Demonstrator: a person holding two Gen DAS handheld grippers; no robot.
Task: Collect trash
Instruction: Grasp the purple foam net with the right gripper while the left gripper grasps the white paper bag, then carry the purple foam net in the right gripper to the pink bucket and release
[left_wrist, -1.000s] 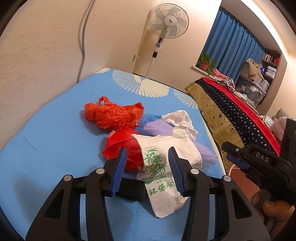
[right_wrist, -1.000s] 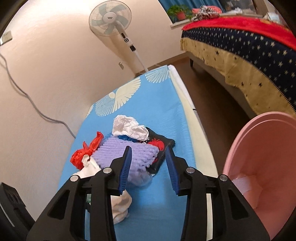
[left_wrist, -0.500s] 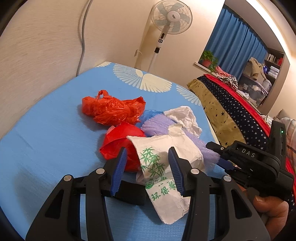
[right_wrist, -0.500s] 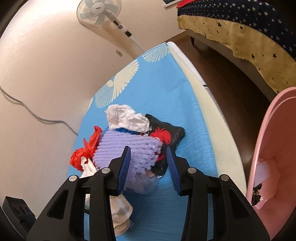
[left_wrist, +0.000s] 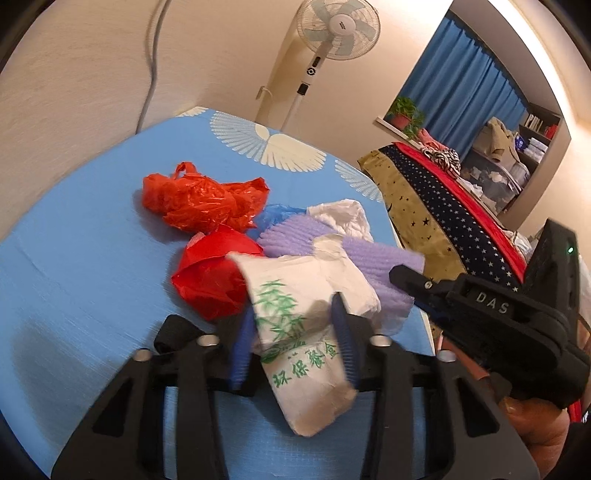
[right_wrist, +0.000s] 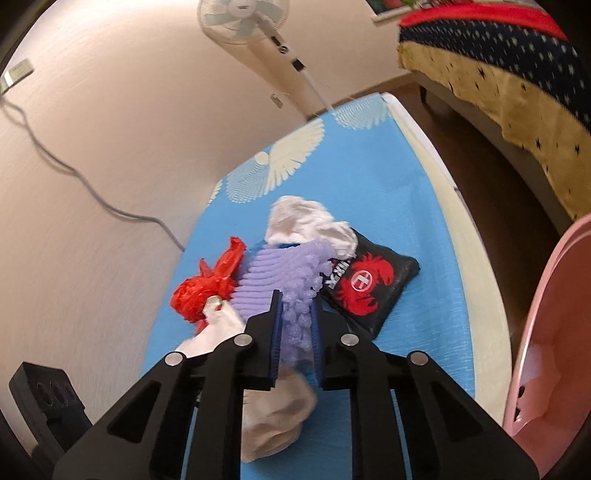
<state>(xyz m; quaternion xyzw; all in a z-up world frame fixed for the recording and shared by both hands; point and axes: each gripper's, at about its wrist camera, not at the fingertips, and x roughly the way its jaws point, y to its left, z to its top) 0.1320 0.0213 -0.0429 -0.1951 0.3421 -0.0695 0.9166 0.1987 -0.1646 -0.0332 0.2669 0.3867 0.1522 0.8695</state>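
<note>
On the blue mat (left_wrist: 74, 266), the left gripper (left_wrist: 295, 339) was closing on the white bag (left_wrist: 306, 332), and the right gripper (right_wrist: 297, 332) was closing on the purple foam net (right_wrist: 280, 273).

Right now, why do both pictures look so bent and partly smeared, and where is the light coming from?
Left wrist view: the fisheye lens bows the wall and the blue mat; the left gripper, closing around the white bag, is motion-blurred; warm light glows upper right. Right wrist view: the same bending, dark corners, and smear over the right gripper, closing on the purple foam net.
</note>
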